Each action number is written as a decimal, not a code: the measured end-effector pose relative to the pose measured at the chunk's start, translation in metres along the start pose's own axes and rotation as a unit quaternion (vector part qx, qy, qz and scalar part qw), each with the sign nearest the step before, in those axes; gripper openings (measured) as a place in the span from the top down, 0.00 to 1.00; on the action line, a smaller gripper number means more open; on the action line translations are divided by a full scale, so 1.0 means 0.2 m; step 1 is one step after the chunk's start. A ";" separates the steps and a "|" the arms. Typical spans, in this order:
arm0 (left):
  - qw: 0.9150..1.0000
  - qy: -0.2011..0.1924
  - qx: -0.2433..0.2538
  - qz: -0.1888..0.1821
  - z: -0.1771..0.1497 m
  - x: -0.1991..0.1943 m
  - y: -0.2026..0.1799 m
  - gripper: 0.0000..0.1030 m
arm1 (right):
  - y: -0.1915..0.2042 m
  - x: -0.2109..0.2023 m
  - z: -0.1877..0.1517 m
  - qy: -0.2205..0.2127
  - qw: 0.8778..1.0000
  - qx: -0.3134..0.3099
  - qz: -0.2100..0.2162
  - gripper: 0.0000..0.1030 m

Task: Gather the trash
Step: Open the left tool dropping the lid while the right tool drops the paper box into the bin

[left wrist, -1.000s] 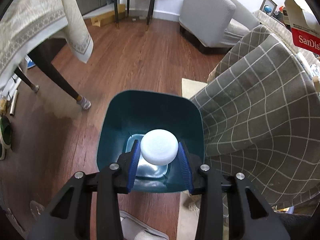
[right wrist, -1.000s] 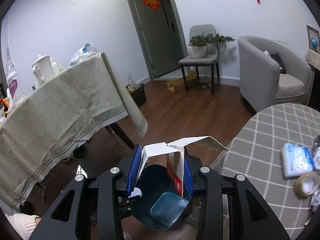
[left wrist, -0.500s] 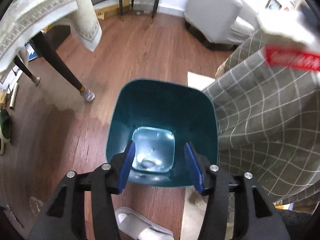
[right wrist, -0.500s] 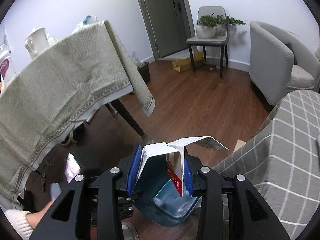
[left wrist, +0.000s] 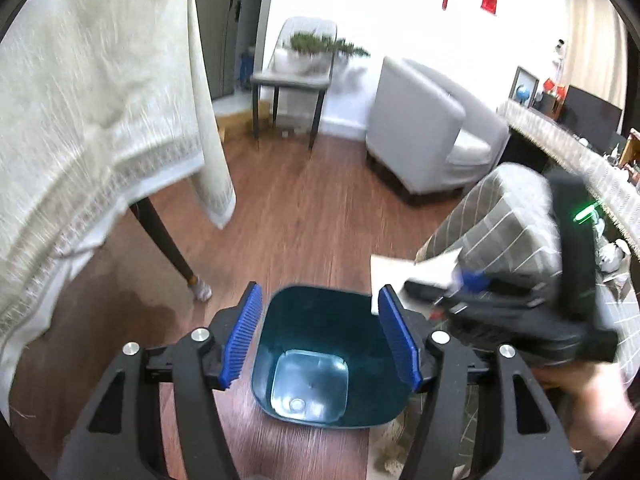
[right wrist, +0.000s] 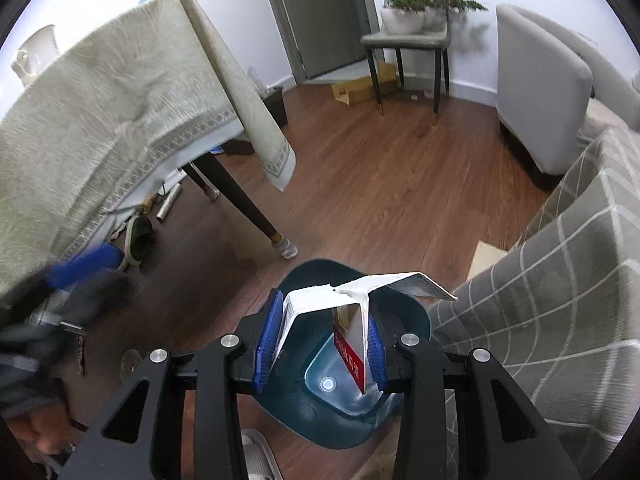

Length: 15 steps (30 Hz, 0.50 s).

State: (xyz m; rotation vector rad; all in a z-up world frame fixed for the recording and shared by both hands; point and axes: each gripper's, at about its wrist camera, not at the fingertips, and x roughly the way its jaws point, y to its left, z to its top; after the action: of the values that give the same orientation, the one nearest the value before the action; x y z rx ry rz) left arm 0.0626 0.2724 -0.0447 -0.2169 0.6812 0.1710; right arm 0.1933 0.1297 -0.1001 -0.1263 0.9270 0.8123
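- We are opening our left gripper wide above the teal bin, nothing between its pads.
- Our right gripper is clamping a torn white carton over that bin's mouth.

Black left gripper and right gripper: ribbed blue pads, silver screws, perhaps a green light.

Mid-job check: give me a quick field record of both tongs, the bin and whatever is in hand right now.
left tongs: empty, jaws opening, above the bin
right tongs: shut on the torn carton, over the bin mouth
bin: teal, upright on the wood floor, beside the checked cloth
bin contents: small white round object at the bottom
carton: not yet released
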 end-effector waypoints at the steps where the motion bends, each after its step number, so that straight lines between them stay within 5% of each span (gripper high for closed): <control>1: 1.000 -0.008 0.004 0.001 0.01 -0.03 -0.01 0.36 | -0.01 0.03 -0.01 0.008 1.000 0.003 0.000 0.62; 15: 0.997 -0.069 -0.007 -0.044 0.11 -0.27 -0.08 0.36 | 0.04 0.37 -0.15 0.094 0.995 -0.009 -0.019 0.62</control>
State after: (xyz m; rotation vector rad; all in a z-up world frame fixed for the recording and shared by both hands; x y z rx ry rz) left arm 0.0385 0.2584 0.0078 -0.2455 0.5332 0.1042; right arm 0.1930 0.1640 -0.1726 -0.2392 1.0914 0.7831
